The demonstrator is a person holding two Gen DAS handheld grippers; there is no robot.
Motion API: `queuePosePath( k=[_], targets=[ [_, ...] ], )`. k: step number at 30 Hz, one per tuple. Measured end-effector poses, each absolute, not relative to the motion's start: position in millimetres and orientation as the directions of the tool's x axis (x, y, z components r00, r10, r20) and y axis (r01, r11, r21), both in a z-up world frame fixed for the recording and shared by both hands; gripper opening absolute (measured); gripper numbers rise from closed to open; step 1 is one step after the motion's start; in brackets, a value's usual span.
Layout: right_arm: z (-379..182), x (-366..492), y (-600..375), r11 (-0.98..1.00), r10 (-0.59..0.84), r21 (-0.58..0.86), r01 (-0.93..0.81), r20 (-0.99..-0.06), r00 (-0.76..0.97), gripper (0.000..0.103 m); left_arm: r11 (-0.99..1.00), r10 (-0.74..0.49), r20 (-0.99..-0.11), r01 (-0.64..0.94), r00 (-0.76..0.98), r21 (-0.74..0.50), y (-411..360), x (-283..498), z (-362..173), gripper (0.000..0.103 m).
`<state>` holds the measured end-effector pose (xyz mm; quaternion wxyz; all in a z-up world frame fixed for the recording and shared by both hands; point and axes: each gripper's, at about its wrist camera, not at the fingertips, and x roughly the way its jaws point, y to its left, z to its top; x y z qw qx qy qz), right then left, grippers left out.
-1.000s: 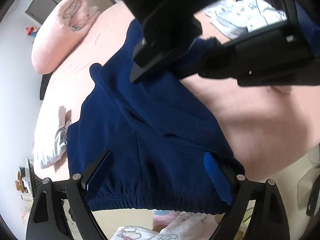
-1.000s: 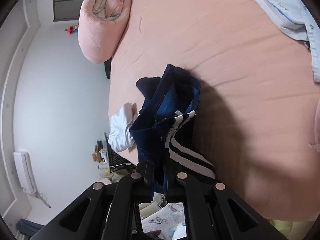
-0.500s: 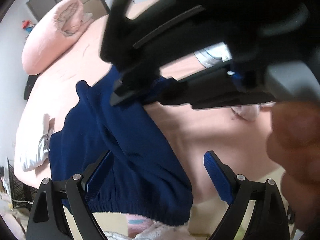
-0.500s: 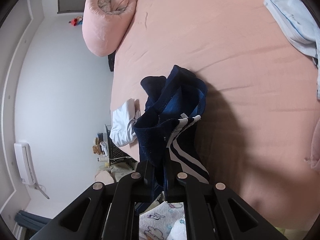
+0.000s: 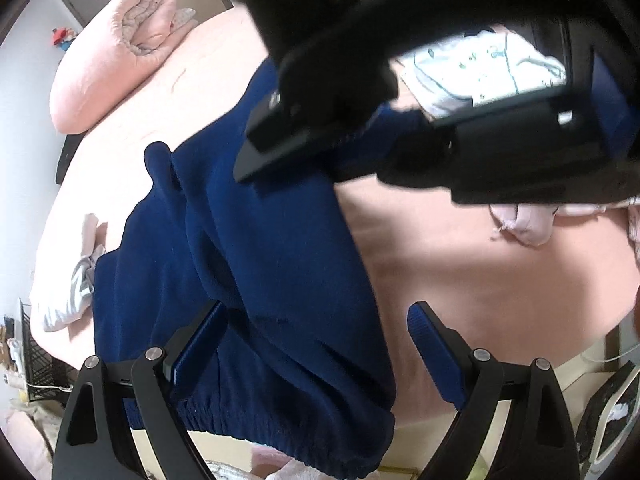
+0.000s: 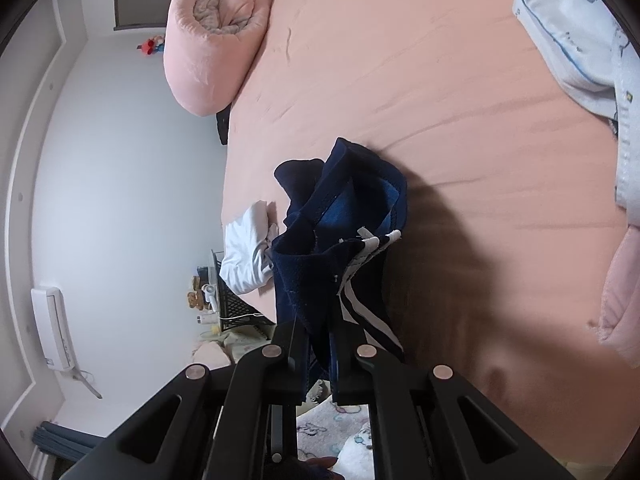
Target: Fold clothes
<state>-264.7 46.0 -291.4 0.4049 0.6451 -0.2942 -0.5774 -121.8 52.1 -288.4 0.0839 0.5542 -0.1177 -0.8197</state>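
Observation:
Navy blue trousers [image 5: 256, 264] with white side stripes hang lifted over the pink bed [image 5: 460, 272]. My right gripper [image 6: 320, 344] is shut on a bunched edge of the navy trousers [image 6: 312, 280], which droop from it toward the sheet. In the left wrist view that same right gripper [image 5: 280, 168] fills the top as a black blur gripping the cloth. My left gripper [image 5: 316, 344] stands open, its blue pads [image 5: 432, 352] wide apart just above the elastic cuff end of the trousers, touching nothing that I can see.
A rolled pink quilt [image 6: 212, 40] lies at the head of the bed. A white garment [image 6: 248, 252] sits at the bed's left edge, a pale printed one [image 6: 568, 36] at the far right. A black wire basket [image 6: 232, 308] stands on the floor beside the bed.
The left wrist view has shifted sideways over the trousers and back, with the right gripper sweeping through its top. The right gripper keeps its hold; the hanging cloth has barely moved.

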Motion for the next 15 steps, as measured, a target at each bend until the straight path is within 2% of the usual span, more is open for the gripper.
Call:
queuePosePath(
  k=[3, 8, 15],
  targets=[
    [-291, -265, 48, -0.5, -0.848, 0.862, 0.086, -0.507, 0.154, 0.006, -0.947, -0.302, -0.889, -0.001, -0.345, 0.322, 57, -119, -294, 0.092],
    [-291, -266, 53, -0.51, -0.845, 0.856, 0.085, -0.517, 0.136, 0.006, -0.955, -0.279, -0.917, -0.013, -0.285, 0.295, 60, -115, -302, 0.092],
    [-289, -266, 60, -0.527, -0.837, 0.846, 0.084, -0.533, 0.121, 0.006, -0.935, -0.329, -0.918, -0.057, -0.219, 0.349, 67, -118, -325, 0.093]
  ],
)
